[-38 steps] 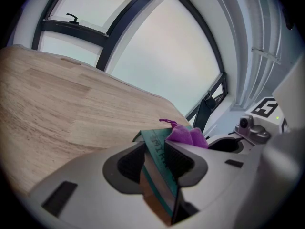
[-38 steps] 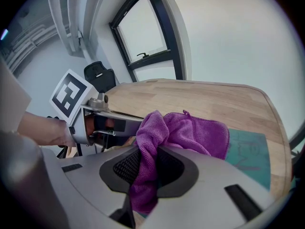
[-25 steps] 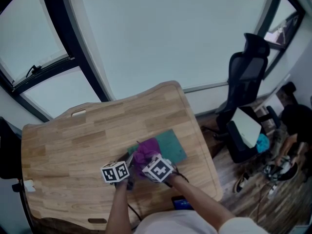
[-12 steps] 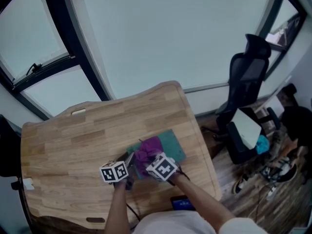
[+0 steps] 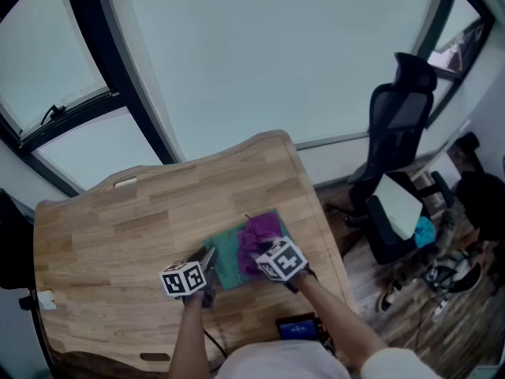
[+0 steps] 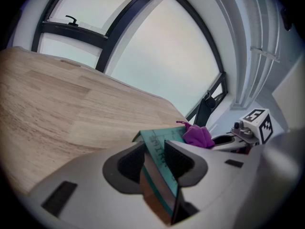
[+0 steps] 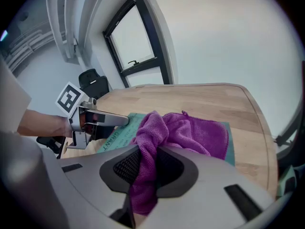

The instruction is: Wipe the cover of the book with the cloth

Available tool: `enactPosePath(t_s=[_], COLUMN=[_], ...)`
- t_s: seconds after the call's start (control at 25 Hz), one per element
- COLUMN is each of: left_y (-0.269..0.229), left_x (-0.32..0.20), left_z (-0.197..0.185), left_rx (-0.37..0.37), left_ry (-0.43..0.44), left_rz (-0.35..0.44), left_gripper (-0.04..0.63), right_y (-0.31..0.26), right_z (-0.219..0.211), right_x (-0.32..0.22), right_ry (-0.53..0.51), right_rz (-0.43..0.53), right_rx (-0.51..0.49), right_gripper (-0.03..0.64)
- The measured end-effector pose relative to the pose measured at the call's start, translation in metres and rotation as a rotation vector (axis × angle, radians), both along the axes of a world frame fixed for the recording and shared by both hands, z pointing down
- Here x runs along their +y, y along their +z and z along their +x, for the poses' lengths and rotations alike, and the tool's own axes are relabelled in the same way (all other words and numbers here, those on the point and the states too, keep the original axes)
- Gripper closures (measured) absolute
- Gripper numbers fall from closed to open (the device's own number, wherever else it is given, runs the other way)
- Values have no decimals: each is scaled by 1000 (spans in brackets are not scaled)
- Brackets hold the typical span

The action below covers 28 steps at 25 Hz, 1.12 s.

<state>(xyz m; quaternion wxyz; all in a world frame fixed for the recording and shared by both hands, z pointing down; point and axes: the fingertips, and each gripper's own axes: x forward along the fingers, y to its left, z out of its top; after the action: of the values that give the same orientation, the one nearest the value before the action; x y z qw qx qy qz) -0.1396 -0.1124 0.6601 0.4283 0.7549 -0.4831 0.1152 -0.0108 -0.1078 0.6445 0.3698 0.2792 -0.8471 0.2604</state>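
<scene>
A teal-covered book (image 5: 233,253) lies flat on the wooden table (image 5: 118,227). My left gripper (image 5: 208,260) is shut on the book's near-left edge; in the left gripper view the book (image 6: 159,151) sits pinched between the jaws. My right gripper (image 5: 264,251) is shut on a purple cloth (image 5: 259,235) that rests on the right part of the cover. In the right gripper view the cloth (image 7: 190,132) spreads over the book (image 7: 119,132) ahead of the jaws, with the left gripper (image 7: 121,120) at the left.
The table's right edge (image 5: 331,235) runs just beyond the book. A black office chair (image 5: 398,125) stands on the floor to the right. A dark device (image 5: 298,326) lies at the table's near edge. Large windows fill the far side.
My right gripper has dragged the purple cloth to the right across the cover, uncovering the left part of the book. The left gripper has stayed put on the book's edge.
</scene>
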Motion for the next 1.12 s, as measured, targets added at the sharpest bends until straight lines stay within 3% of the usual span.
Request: enactPosePath(t_s=[0.56, 0.8, 0.88, 1.0, 1.12], left_y=[-1, -1, -11, -46, -73], left_x=[-1, 1, 4, 0, 0], left_z=[-1, -1, -8, -24, -28], left_rx=[-1, 12, -9, -62, -102], left_ry=[-2, 1, -33, -113, -132], left_rz=[1, 4, 46, 183, 265], left_gripper=[463, 462, 462, 462, 462], right_y=[-1, -1, -11, -34, -47], right_z=[39, 38, 40, 39, 41], right_x=[-20, -21, -20, -14, -8], right_ry=[96, 126, 103, 97, 141], right_rz=[9, -53, 27, 189, 257], right_rx=[-8, -36, -7, 29, 22], right_gripper=[537, 537, 537, 537, 537])
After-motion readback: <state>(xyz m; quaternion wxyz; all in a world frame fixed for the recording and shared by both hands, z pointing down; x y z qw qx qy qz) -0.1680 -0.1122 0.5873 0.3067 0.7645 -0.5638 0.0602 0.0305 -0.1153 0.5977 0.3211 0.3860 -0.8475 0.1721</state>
